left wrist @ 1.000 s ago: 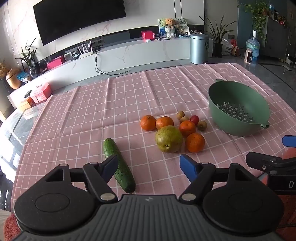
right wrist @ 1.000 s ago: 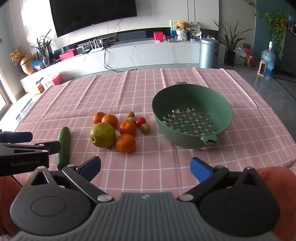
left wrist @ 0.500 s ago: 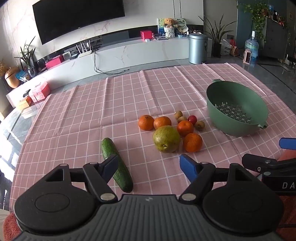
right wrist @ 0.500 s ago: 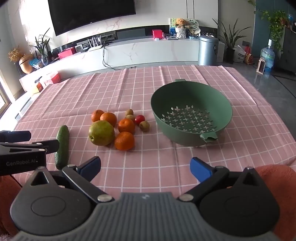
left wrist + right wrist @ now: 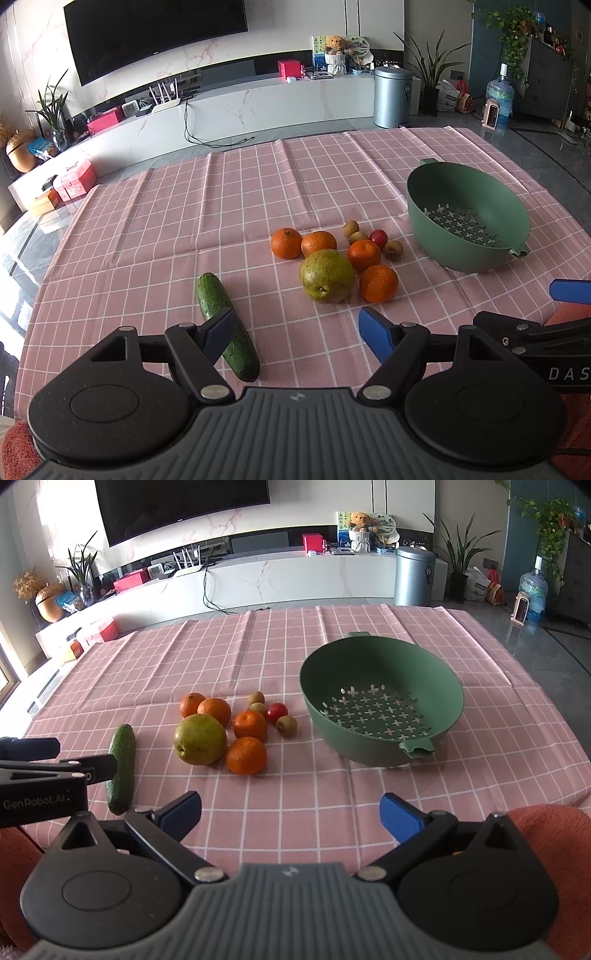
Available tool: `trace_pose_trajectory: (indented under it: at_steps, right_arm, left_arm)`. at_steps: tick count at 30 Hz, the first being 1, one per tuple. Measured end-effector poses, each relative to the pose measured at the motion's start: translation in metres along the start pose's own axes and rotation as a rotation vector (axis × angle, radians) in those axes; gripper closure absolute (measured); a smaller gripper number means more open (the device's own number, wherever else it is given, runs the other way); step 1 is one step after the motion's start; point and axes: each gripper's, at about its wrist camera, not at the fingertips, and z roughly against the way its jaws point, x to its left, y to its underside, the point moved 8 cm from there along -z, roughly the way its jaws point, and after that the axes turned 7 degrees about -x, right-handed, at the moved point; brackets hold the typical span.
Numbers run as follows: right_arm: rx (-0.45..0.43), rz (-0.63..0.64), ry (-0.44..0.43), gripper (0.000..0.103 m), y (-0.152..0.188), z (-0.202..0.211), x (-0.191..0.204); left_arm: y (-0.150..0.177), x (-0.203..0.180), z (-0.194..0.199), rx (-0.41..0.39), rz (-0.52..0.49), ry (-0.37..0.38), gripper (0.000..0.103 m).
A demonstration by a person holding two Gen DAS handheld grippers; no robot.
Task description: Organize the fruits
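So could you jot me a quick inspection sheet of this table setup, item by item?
Surface: pink checked tablecloth with fold creases.
Job's things: green colander, nothing in it; four oranges, nearest; a large pear; three small brown fruits, one at; a small red fruit; all grouped left of the colander.
Clutter: cucumber lying apart, left of the fruit.
Grippers: left gripper and right gripper both open, holding nothing, short of the fruit.
Cables: black cord hanging down the TV bench.
Surroundings: television, metal bin, water bottle, potted plants.
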Motion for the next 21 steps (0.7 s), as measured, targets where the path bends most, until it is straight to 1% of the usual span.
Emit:
trace_pose_trajectory:
  at_steps: [21]
  right_arm:
    - [0.016, 0.004, -0.003, 0.004, 0.0033, -0.0021, 0.0021]
  left_arm:
    - [0.0005, -0.002, 0.0015, -0.003, -0.008, 0.001, 0.014]
